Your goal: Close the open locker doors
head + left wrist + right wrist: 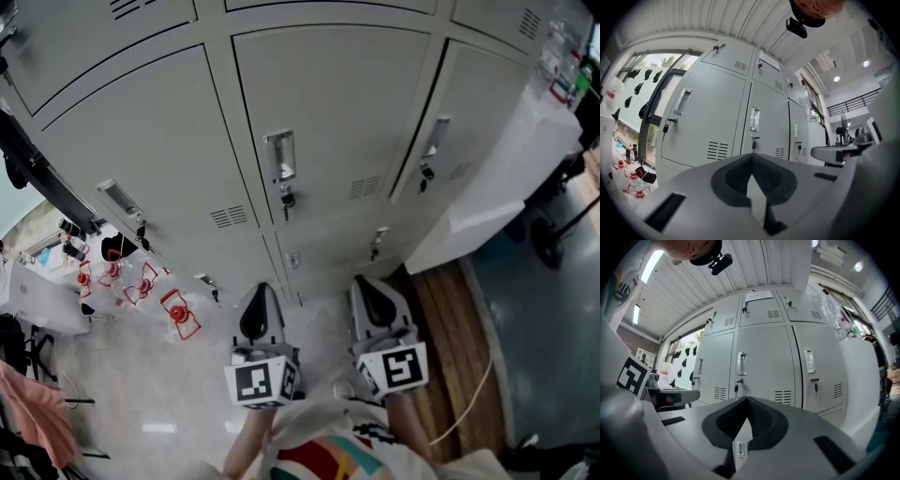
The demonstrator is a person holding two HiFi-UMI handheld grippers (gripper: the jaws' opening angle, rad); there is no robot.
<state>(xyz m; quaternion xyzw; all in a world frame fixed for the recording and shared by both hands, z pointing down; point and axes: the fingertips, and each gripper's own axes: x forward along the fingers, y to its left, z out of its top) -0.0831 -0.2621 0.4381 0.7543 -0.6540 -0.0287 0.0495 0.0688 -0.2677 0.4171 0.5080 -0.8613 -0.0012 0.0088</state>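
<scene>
- Head view: the left gripper (262, 298) and right gripper (367, 291) are held side by side low in the frame. Both point at the bank of grey locker doors (328, 112) and neither touches a door. The jaws of each look drawn together and empty.
- Head view: every locker door in sight sits flush in its frame. The centre door, straight ahead of the grippers, has a recessed handle (280, 155) with a key (288, 199) hanging below it.
- Head view: each marker cube (262, 380) shows a black-and-white square pattern, the only marking that can be made out.
- Left gripper view: the left gripper (751, 155) has its jaws closed tip to tip and holds nothing. The locker doors (710, 117) stand beyond the tips, apart from them, all flush. A white paper notice (768, 60) sits on an upper door, its print too small to read.
- Right gripper view: the right gripper (746, 400) has its jaws meeting at the tips and is empty. The locker doors (764, 362) are ahead, not in contact, all shut. The paper notice (758, 295) on the upper door is illegible. The left gripper's marker cube (632, 376) shows at the left edge.
</scene>
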